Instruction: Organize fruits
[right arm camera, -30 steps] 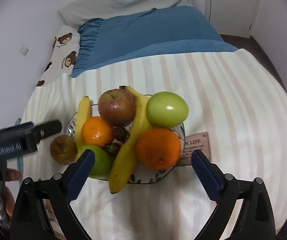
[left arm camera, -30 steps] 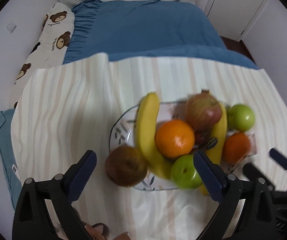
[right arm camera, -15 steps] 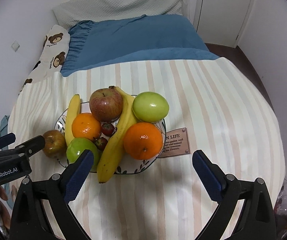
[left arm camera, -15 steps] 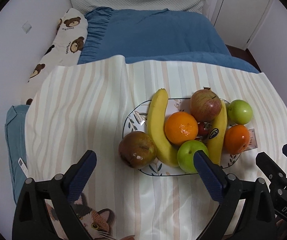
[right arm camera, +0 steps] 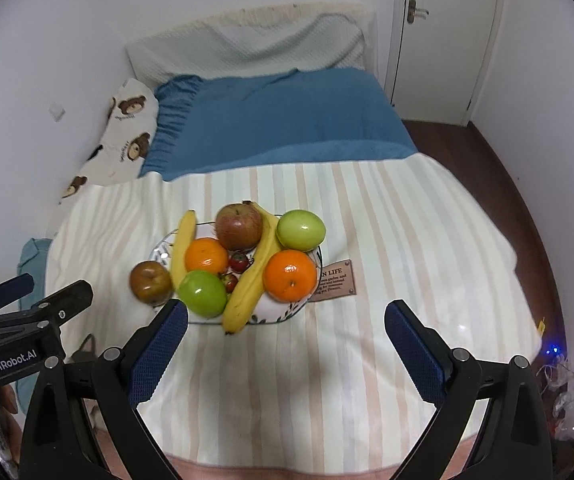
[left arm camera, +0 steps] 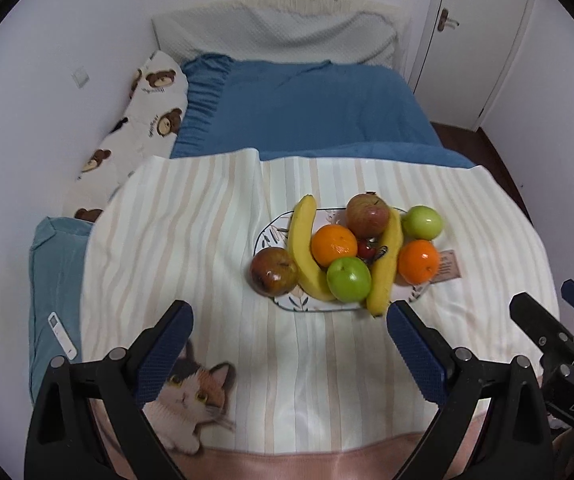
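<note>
Both tools now farther back from plate (left arm camera: 283,300) | left tool (left arm camera: 287,332) spread, empty | right tool (right arm camera: 287,328) spread, empty | fruits piled on plate

A leaf-patterned plate (right arm camera: 314,257) on the striped bed cover carries the fruit. Two bananas (right arm camera: 183,246) (right arm camera: 255,270) lie lengthwise. Between them sit an orange (right arm camera: 206,256), a green apple (right arm camera: 202,293) and small red fruits (right arm camera: 238,262); a red apple (right arm camera: 239,226) rests at the far side. A second orange (right arm camera: 291,275) and green apple (right arm camera: 301,229) lie right. A brownish apple (right arm camera: 151,282) sits at the left rim.
</note>
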`<action>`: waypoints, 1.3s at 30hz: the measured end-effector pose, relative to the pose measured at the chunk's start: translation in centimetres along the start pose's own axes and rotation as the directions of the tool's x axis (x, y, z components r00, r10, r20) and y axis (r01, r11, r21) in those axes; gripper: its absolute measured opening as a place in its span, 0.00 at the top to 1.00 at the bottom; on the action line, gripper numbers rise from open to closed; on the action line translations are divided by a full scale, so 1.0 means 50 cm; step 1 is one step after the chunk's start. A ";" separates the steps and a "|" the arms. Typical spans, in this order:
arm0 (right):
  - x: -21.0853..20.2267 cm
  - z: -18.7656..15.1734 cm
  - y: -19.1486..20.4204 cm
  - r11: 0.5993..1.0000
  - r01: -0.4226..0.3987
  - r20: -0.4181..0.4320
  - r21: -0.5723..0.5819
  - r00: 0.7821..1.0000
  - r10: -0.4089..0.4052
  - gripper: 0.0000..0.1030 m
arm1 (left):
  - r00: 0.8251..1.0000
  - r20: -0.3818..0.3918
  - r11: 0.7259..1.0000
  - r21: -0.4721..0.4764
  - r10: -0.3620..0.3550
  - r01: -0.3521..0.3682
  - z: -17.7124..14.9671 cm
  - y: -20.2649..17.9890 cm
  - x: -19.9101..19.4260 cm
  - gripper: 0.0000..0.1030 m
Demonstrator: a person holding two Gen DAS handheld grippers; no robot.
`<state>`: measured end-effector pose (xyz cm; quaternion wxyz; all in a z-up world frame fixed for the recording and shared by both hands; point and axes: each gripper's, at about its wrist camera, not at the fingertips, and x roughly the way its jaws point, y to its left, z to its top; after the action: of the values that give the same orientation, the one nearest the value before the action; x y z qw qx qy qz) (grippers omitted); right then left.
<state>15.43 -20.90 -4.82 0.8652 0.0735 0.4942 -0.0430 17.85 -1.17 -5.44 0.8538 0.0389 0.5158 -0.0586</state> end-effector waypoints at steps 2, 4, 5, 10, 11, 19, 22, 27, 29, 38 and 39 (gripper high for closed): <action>-0.052 -0.012 0.000 1.000 0.000 0.034 -0.010 0.999 0.000 0.02 | 1.000 0.028 1.000 0.004 0.008 -0.008 -0.017 0.000 -0.040 0.04; -0.105 -0.027 0.001 1.000 -0.002 0.069 -0.021 0.998 0.003 0.02 | 0.998 0.062 1.000 0.008 0.017 -0.018 -0.038 -0.002 -0.088 0.04; -0.134 -0.035 -0.001 1.000 -0.005 0.086 -0.023 0.996 0.007 0.02 | 0.997 0.073 1.000 0.008 0.017 -0.018 -0.047 -0.002 -0.107 0.04; -0.243 -0.067 -0.002 0.999 -0.029 0.138 -0.032 0.990 0.033 0.02 | 0.991 0.136 1.000 0.007 0.017 -0.018 -0.091 -0.006 -0.200 0.04; -0.259 -0.072 -0.001 0.999 -0.032 0.145 -0.034 0.989 0.036 0.02 | 0.989 0.146 1.000 0.007 0.019 -0.020 -0.096 -0.006 -0.214 0.04; -0.395 -0.108 0.015 0.995 -0.076 0.207 -0.057 0.974 0.086 0.02 | 0.978 0.206 1.000 -0.012 0.020 -0.018 -0.129 -0.011 -0.305 0.04; -0.426 -0.120 0.022 0.994 -0.087 0.222 -0.068 0.970 0.100 0.02 | 0.976 0.215 1.000 -0.013 0.026 -0.024 -0.138 -0.012 -0.318 0.04; -0.443 -0.132 0.026 0.992 -0.101 0.214 -0.077 0.970 0.115 0.02 | 0.978 0.209 1.000 -0.015 0.019 -0.016 -0.141 -0.014 -0.318 0.04; -0.437 -0.132 0.028 0.992 -0.099 0.209 -0.075 0.971 0.112 0.02 | 0.979 0.205 1.000 -0.017 0.020 -0.017 -0.140 -0.018 -0.311 0.04; -0.349 -0.103 0.014 0.997 -0.057 0.206 -0.059 0.976 0.068 0.00 | 0.978 0.205 0.999 -0.039 0.035 -0.028 -0.108 -0.020 -0.237 0.00; -0.335 -0.098 0.013 0.997 -0.047 0.208 -0.058 0.976 0.058 0.00 | 0.979 0.201 0.999 -0.038 0.037 -0.030 -0.102 -0.021 -0.225 0.00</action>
<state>2.86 -19.43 7.21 0.9149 0.0589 0.3991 -0.0146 8.03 -0.87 2.15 0.9031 0.0267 0.4268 -0.0390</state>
